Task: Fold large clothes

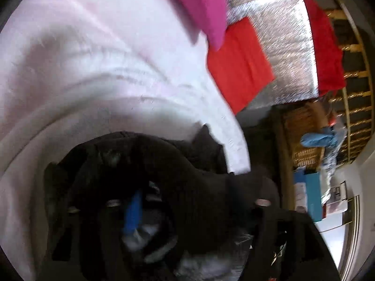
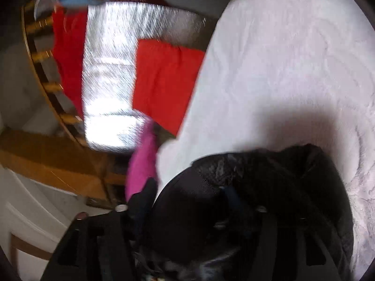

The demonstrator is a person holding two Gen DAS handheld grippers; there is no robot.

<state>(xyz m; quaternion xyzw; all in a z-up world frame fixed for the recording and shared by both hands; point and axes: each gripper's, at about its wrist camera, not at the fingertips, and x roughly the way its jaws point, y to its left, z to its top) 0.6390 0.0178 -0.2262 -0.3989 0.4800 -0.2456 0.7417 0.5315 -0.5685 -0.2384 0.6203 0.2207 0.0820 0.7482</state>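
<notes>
A large pale pink fleece garment fills most of the left wrist view and hangs close to the lens; it also fills the right side of the right wrist view. My left gripper is shut on the garment's edge, its black fingers bunched in the cloth. My right gripper is shut on the garment too, its dark fingers pressed into the fabric. Both views are blurred by motion.
A folded red cloth lies on a silver foil-covered surface. A magenta cloth and a dark red cloth are nearby. A wicker basket and blue glove stand beyond.
</notes>
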